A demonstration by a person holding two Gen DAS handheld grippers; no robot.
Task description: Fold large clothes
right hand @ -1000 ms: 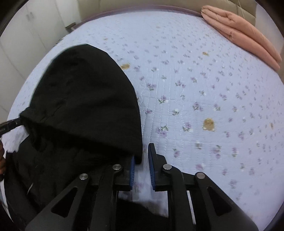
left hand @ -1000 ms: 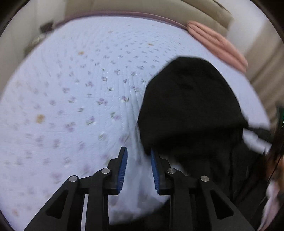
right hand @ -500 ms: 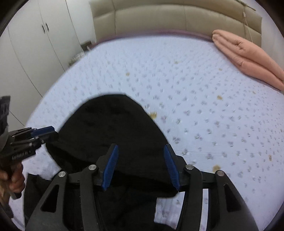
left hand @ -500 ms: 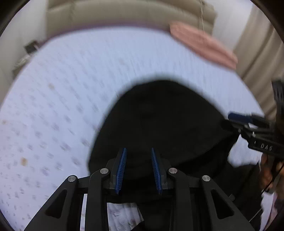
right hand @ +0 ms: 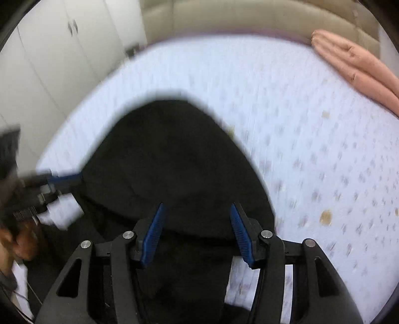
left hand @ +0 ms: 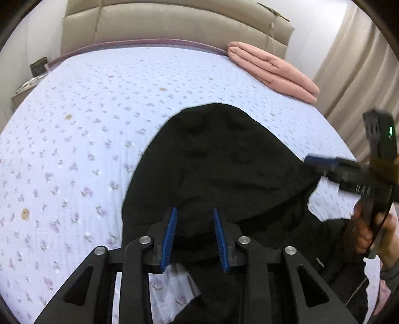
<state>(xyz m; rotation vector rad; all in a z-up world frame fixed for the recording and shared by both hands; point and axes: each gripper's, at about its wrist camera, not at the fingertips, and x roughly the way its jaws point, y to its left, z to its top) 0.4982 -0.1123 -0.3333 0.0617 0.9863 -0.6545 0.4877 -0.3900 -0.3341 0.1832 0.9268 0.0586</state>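
Note:
A black hooded garment (left hand: 224, 169) lies on the floral bedspread (left hand: 74, 139), its rounded hood pointing toward the headboard. My left gripper (left hand: 194, 219) hovers over the base of the hood with its jaws open and empty. My right gripper (right hand: 197, 214) is open wide and empty above the same hood (right hand: 174, 159). Each gripper shows in the other's view: the right one (left hand: 321, 162) at the hood's right edge, the left one (right hand: 62, 178) at its left edge. The lower garment is hidden beneath the grippers.
A folded pink blanket (left hand: 271, 72) lies at the bed's far right corner near the beige headboard (left hand: 174, 22). White wardrobe doors (right hand: 62, 49) stand to the left, curtains (left hand: 361, 62) to the right. The bedspread stretches left of the garment.
Both grippers have let go of the hood's edges, opened and pulled back and up. The hood now lies flat on the bed. The right view is blurred by motion.

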